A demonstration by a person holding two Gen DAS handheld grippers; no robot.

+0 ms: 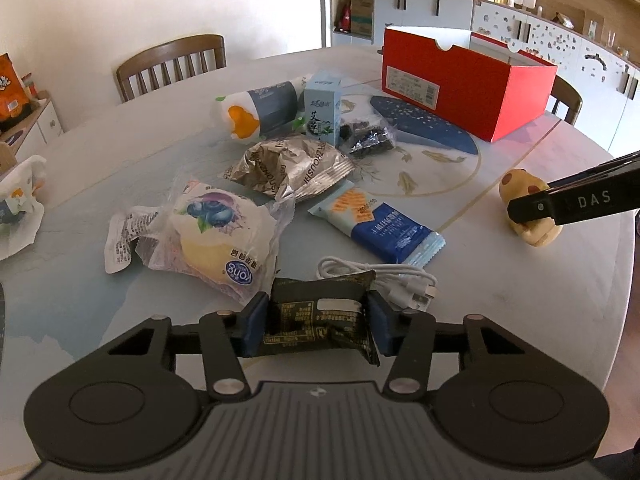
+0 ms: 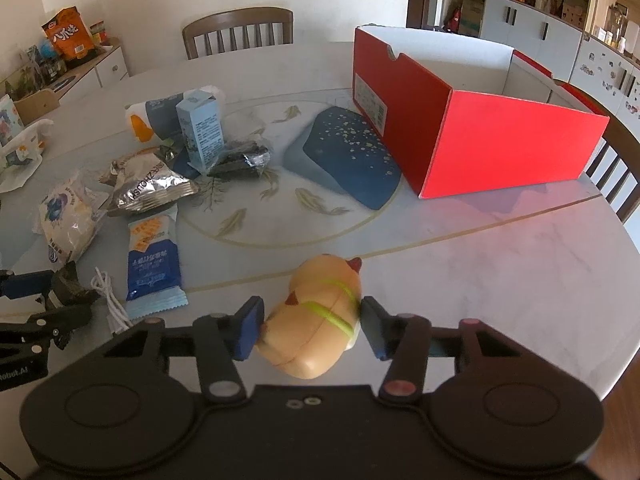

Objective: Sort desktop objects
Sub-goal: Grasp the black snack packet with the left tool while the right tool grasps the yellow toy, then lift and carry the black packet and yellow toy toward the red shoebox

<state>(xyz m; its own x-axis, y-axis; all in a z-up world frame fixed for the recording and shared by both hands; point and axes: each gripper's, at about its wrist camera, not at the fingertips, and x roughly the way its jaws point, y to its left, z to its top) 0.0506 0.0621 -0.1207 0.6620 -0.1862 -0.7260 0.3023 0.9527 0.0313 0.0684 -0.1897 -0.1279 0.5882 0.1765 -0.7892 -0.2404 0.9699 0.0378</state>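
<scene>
My left gripper [image 1: 316, 326] is shut on a dark snack packet [image 1: 320, 316] at the near edge of the table; it also shows in the right wrist view [image 2: 66, 292]. My right gripper [image 2: 310, 326] is shut on a yellow toy animal [image 2: 316, 316] with a green band, resting on the table; the toy also shows in the left wrist view [image 1: 528, 210]. An open red box [image 2: 480, 128] stands at the back right, seen too in the left wrist view [image 1: 468, 84].
On the round table [image 2: 500, 260] lie a white cable [image 1: 384, 276], a blue wafer pack [image 1: 380, 226], a blueberry bun bag [image 1: 212, 236], a silver packet [image 1: 292, 168], a light blue carton [image 1: 322, 110] and a dark blue pouch [image 2: 348, 160]. Chairs stand behind.
</scene>
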